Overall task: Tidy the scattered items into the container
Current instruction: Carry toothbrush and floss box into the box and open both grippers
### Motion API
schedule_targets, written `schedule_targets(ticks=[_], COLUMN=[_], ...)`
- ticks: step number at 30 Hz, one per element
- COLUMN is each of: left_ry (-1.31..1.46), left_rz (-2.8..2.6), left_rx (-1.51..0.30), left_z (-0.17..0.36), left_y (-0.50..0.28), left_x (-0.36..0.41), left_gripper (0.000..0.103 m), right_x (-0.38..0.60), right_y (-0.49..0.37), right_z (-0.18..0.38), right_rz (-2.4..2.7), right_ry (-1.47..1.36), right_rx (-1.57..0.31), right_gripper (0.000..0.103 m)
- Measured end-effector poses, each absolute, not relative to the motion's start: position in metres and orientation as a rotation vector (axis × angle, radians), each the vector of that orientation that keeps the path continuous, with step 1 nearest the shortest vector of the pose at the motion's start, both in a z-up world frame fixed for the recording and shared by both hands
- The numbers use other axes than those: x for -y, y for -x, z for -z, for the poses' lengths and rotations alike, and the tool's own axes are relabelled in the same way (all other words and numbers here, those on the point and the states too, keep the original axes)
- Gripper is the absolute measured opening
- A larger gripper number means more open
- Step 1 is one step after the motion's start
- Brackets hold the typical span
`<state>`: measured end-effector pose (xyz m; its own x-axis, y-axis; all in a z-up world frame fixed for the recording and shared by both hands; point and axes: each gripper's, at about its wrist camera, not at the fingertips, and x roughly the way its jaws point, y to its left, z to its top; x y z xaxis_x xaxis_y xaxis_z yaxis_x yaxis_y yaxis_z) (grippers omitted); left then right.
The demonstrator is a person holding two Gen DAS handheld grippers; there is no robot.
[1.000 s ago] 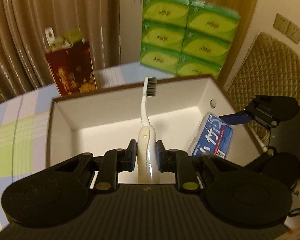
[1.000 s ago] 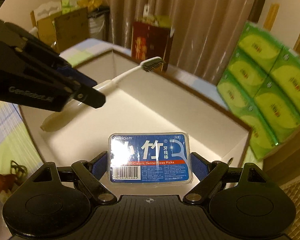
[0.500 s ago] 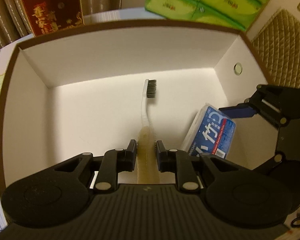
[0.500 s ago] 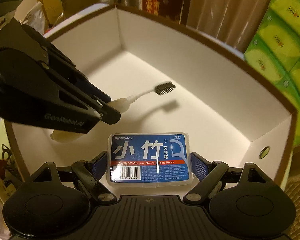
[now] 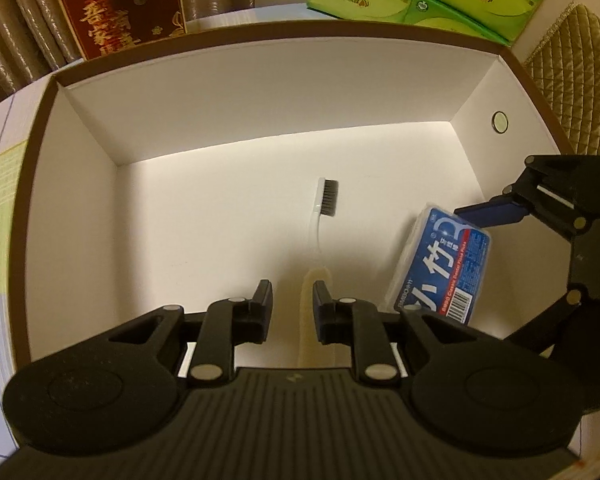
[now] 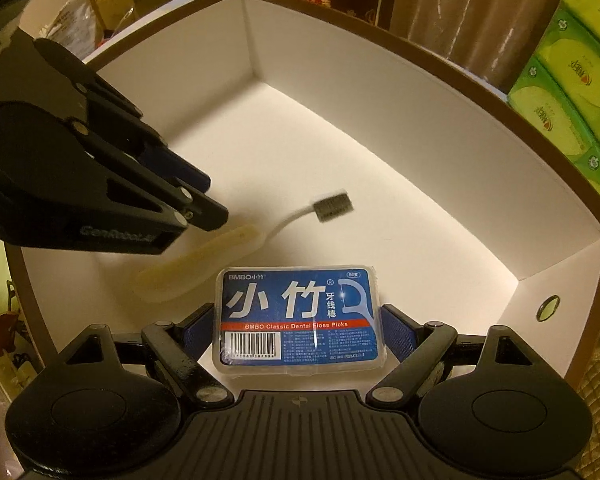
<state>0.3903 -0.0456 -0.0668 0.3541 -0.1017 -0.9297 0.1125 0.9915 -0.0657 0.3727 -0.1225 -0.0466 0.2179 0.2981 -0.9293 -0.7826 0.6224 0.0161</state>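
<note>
Floss pick box (image 6: 298, 320), lower centre of right wrist view: "BMBO", "小竹", "BMBO Classic Dental Floss Picks", barcode digits unreadable. Left gripper (image 6: 216, 204) side, left of frame: embossed "GenRobot", faint.

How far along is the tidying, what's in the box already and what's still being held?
Done: the toothbrush lies on the floor of the box; the left gripper has just been opening, and its jaws stand apart from the handle. In hand: the right gripper grips the floss pick pack low inside the box. Left: release it.

Right hand-held gripper (image 6: 300, 328) clamps the floss-pick box (image 6: 298, 318) inside the container (image 6: 420, 128).
</note>
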Motion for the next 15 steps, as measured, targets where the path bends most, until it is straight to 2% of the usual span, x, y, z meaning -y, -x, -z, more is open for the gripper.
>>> schedule_targets(ticks=[1, 2, 5, 15], left_ry=[-0.018, -0.027, -0.048, -0.061], left_rz=[0.134, 0.132, 0.126, 0.118], left_rx=[-1.197, -1.19, -1.175, -1.165], left_z=[0.065, 0.063, 0.058, 0.047], left_y=[-0.389, -0.387, -0.384, -0.366], left_x=[0.045, 0.045, 0.044, 0.04], left_gripper=[0.035, 0.039, 0.04, 0.052], right_x=[0.123, 0.123, 0.128, 0.139], right_y=[-0.374, -0.375, -0.377, -0.361], right_z=[0.047, 0.046, 0.041, 0.03], right_rz=[-0.79, -0.787, -0.787, -0.792], right_ry=[0.511, 0.494, 0.437, 0.459], right_rx=[-1.121, -1.126, -1.12, -1.122], right_gripper=[0.083, 0.085, 0.095, 0.096])
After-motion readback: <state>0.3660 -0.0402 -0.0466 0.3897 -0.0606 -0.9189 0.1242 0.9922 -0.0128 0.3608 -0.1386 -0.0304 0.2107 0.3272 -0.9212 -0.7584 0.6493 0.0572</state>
